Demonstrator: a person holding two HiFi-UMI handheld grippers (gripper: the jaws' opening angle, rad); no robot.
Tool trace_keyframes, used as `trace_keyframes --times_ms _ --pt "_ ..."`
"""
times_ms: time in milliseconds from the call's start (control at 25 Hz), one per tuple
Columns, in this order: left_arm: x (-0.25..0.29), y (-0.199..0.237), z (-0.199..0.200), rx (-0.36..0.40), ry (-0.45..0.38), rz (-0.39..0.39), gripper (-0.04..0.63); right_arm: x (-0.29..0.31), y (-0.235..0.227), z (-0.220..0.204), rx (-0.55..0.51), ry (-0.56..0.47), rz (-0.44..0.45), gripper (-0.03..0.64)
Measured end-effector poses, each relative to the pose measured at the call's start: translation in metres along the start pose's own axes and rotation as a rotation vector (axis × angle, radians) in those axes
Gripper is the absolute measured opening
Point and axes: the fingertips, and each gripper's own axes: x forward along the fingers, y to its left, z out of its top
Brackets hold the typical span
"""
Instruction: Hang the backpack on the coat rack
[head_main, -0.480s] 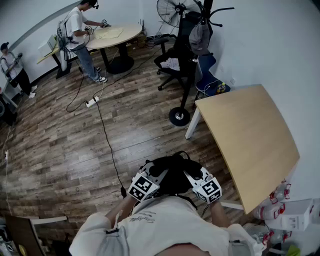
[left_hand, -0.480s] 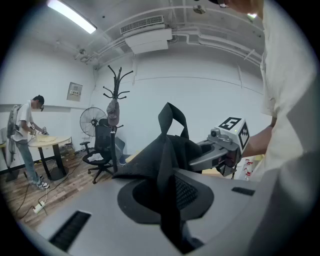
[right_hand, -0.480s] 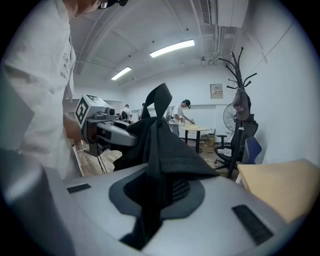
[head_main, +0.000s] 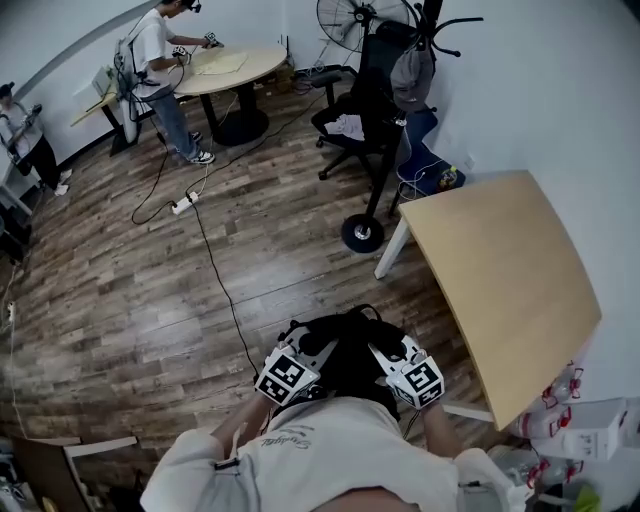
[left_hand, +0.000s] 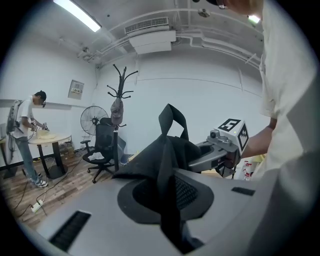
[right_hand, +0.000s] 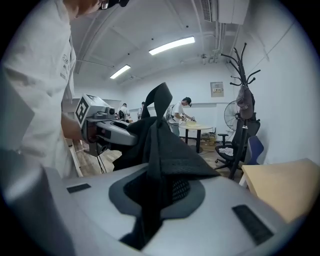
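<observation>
Grey jaws of the left gripper (head_main: 306, 352) are closed tight on a black strap of the backpack (head_main: 345, 345). The bag hangs in the middle, right in front of the person, up off the wood floor (head_main: 150, 280). The right gripper (head_main: 392, 352) has its jaws closed on the bag's cloth too. The coat rack (left_hand: 121, 82) stands well apart, across the room near the wall. A pale counter (head_main: 500, 270) is on the right

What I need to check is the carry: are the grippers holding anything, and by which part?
Both hold the black backpack: left gripper and right gripper each pinch fabric near its top, beside the upright carry loop.
</observation>
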Motion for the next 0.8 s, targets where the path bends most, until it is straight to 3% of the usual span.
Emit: trace_keyframes --times_ms 320,640,800 --pt "0.036 0.036 0.007 0.006 0.028 -0.016 0.041 0.025 -0.043 -0.001 0.041 -0.001 -0.008 0.031" --pt "0.094 0.09 0.031 -0.03 0.037 0.002 0.041 0.061 -0.121 0.015 0.015 -0.025 0.031 0.029" --pt "0.128 0.123 0.055 -0.01 0.027 0.009 0.041 0.079 -0.169 0.031 -0.007 -0.05 0.038 0.029"
